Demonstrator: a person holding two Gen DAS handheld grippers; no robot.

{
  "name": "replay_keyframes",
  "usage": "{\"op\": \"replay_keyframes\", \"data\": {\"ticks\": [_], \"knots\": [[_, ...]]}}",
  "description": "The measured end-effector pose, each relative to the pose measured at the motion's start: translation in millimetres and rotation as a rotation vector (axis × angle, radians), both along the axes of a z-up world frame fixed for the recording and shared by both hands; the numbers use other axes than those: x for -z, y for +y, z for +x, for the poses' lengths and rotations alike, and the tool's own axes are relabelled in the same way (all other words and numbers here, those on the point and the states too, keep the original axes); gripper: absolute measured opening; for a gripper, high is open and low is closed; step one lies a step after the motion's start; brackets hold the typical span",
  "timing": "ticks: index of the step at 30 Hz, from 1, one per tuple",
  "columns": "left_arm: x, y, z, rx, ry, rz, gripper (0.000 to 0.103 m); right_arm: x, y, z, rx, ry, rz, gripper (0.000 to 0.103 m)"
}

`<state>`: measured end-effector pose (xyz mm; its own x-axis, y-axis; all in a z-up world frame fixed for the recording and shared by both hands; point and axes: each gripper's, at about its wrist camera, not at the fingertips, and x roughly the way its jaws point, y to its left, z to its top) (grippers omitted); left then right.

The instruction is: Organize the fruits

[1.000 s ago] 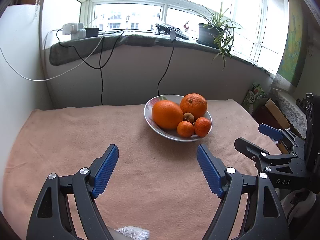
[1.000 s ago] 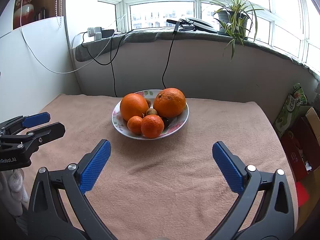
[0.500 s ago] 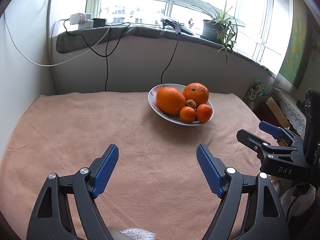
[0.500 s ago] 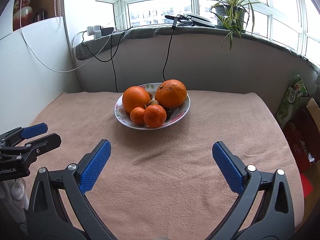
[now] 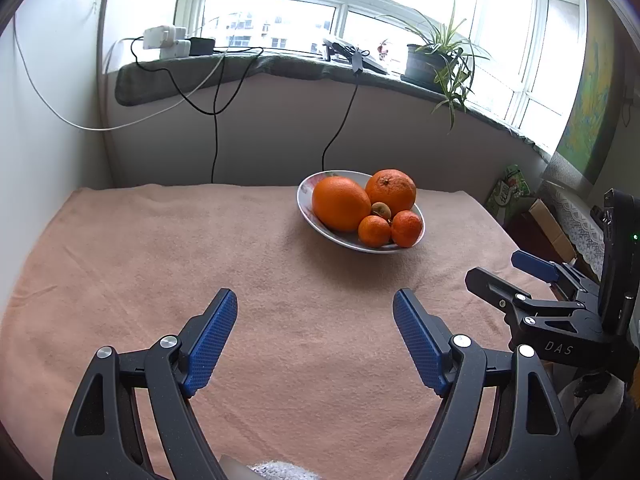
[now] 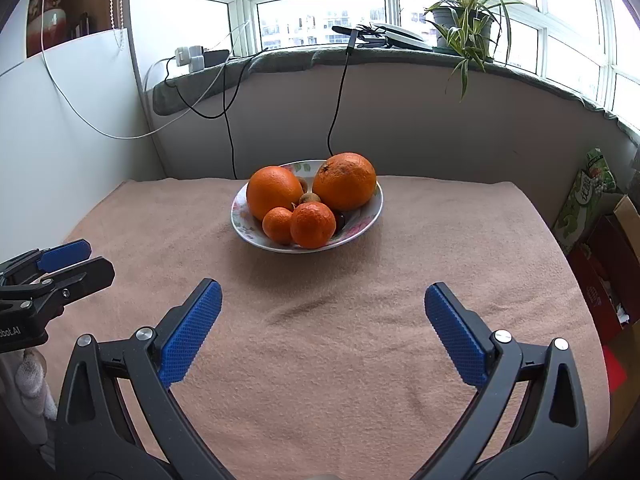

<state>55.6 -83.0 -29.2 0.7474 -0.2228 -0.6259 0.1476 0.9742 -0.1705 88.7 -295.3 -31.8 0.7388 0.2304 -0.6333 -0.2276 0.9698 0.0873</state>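
A white flowered bowl [image 5: 320, 226] [image 6: 362, 220] stands on the far middle of a peach cloth. It holds two large oranges [image 5: 341, 203] [image 6: 345, 181], two small mandarins [image 5: 374, 231] [image 6: 313, 219] and a small brown kiwi [image 5: 381, 210] [image 6: 310, 197]. My left gripper [image 5: 315, 306] is open and empty, low over the cloth, well short and left of the bowl. My right gripper [image 6: 323, 300] is open and empty, in front of the bowl; it also shows at the right in the left wrist view [image 5: 504, 272].
The peach cloth [image 6: 340, 340] covers the table. A grey wall with hanging cables [image 6: 340, 92] runs behind it, under a sill with a potted plant [image 6: 464, 20]. A white panel [image 5: 40, 140] bounds the left side. Boxes and a green bag [image 6: 588, 196] stand beyond the right edge.
Both grippers have pulled back from the bowl and risen a little, so it sits farther off in both views. Both stay open. The fruit has not moved.
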Motion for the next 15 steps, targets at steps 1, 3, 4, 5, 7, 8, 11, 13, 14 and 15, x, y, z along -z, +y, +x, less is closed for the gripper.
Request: {"op": "replay_keyframes", "data": {"ticks": [1,3,4,5,7,8,11,13,14,15], "knots": [[-0.2,0.5,0.6,0.0,0.0,-0.001,0.081,0.2,-0.1,0.2,0.001,0.001,0.001,0.103],[-0.2,0.6,0.7,-0.001,-0.001,0.0,0.081,0.7,-1.0,0.5,0.002,0.003,0.001,0.103],[-0.1,0.8,0.8,-0.001,0.0,0.0,0.081,1.0,-1.1,0.7,0.003,0.004,0.001,0.103],[0.1,0.9,0.7,-0.001,0.0,-0.002,0.081,1.4,-1.2,0.9,0.004,0.006,0.001,0.103],[0.1,1.0,0.6,-0.002,0.0,-0.002,0.081,1.9,-1.4,1.5,0.003,0.01,0.0,0.103],[0.4,1.4,0.4,-0.003,0.002,-0.004,0.081,2.3,-1.2,1.7,0.002,0.012,0.0,0.103],[1.1,2.4,1.5,-0.006,0.004,-0.003,0.081,4.0,-0.7,2.7,0.001,0.018,0.0,0.103],[1.6,3.1,0.8,-0.004,-0.003,-0.004,0.081,4.7,-0.6,3.3,0.001,0.021,-0.001,0.103],[1.4,3.4,0.5,-0.005,-0.006,-0.002,0.081,5.0,-0.8,3.8,0.002,0.022,-0.001,0.103],[1.7,3.7,0.6,-0.007,-0.006,-0.002,0.081,5.3,-1.3,4.5,0.004,0.024,0.0,0.103]]}}
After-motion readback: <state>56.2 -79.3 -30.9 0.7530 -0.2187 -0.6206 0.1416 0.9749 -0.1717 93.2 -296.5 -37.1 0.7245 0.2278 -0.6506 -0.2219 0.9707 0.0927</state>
